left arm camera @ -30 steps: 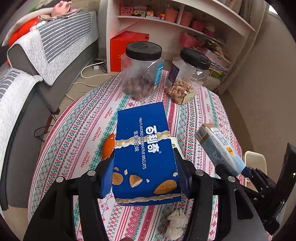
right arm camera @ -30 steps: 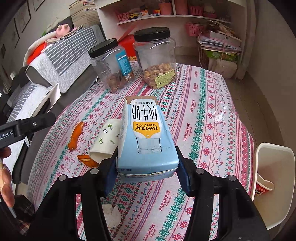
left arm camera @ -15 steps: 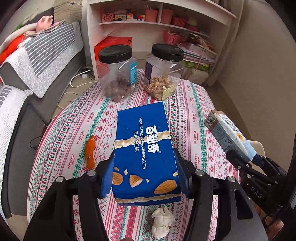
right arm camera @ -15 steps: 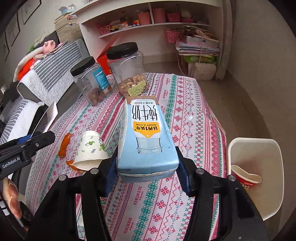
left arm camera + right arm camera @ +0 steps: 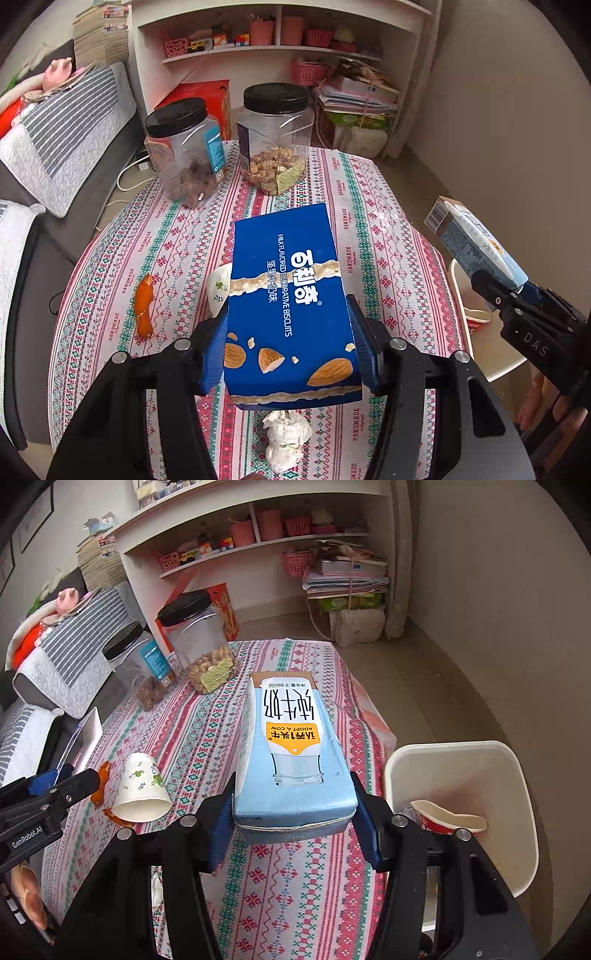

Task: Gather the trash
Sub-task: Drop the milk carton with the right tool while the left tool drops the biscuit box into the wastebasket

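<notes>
My left gripper [image 5: 291, 343] is shut on a blue biscuit box [image 5: 288, 295], held above the patterned tablecloth [image 5: 184, 236]. My right gripper [image 5: 295, 823] is shut on a light-blue milk carton [image 5: 291, 753], also seen at the right of the left wrist view as the carton [image 5: 469, 240]. A white bin [image 5: 491, 775] with a red-and-white cup [image 5: 447, 818] inside stands off the table's right edge. On the cloth lie a paper cup [image 5: 142, 790] on its side, orange peel [image 5: 144, 306] and a crumpled white tissue [image 5: 286, 435].
Two clear jars with black lids [image 5: 184, 151] [image 5: 275, 136] stand at the far side of the table. A grey sofa [image 5: 62, 133] is at the left, white shelves [image 5: 280, 40] behind, a wall at the right. A person's hand [image 5: 26, 897] shows at the lower left.
Both grippers have carried their boxes to the right across the table. The white bin has come much closer in the right wrist view; the jars have slid left.
</notes>
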